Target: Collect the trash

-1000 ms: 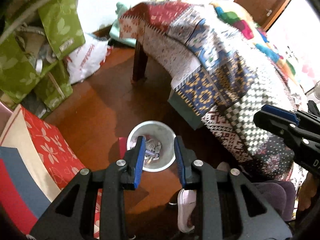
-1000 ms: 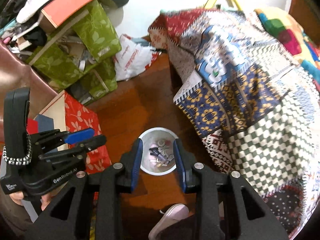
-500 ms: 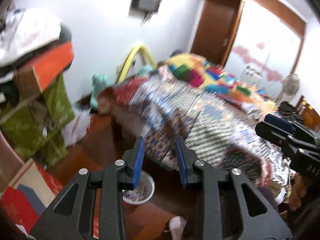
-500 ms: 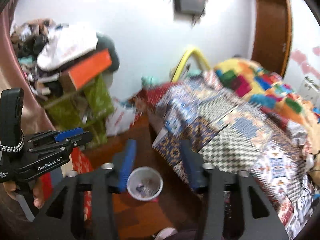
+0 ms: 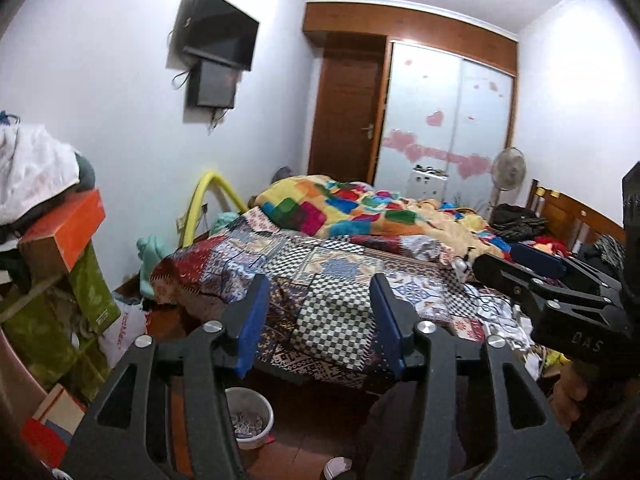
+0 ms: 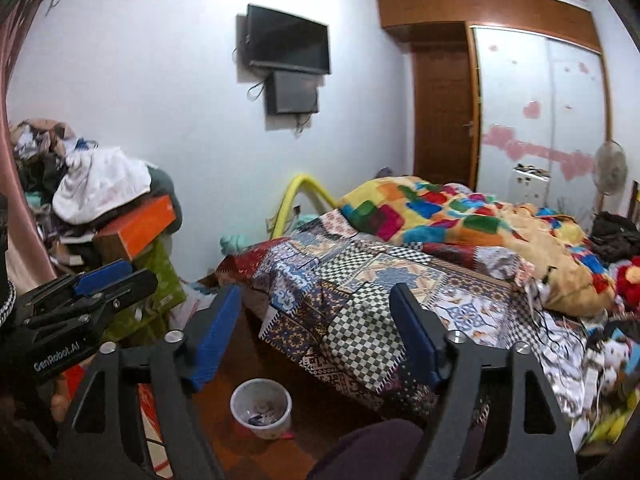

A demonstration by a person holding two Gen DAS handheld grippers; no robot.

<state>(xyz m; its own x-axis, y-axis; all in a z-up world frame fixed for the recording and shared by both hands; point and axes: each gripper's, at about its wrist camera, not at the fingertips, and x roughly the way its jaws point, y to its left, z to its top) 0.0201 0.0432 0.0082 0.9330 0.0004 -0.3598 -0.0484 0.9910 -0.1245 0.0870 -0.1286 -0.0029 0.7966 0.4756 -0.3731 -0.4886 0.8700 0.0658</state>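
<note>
Two grippers point out across a cluttered bedroom, both with nothing between their blue pads. The left gripper (image 5: pixel 316 320) has its jaws parted and they have just been opening; beyond the gap lies the patchwork bedspread (image 5: pixel 332 276). The right gripper (image 6: pixel 316 332) stands wider still, its jaws also having just been opening, and it grasps nothing.

The trash bin (image 6: pixel 262 407), a small white pail on the wooden floor (image 6: pixel 224 364), sits below and between the right gripper's fingers, nearer its left finger, with scraps of trash inside. From the left gripper, the same pail shows low down, partly hidden behind its left finger.

Past both claws, on the bed, a bright multicoloured blanket (image 6: pixel 460 212) is heaped on the far part. To the left of the claws rises a pile of green bags, an orange box (image 6: pixel 138 230) and loose clothes. High on the wall ahead hangs a dark television (image 6: pixel 288 40), and to the right of it stand a brown door (image 6: pixel 444 116) and a white wardrobe with pink stickers. A standing fan (image 5: pixel 508 168) is far off to the right.
</note>
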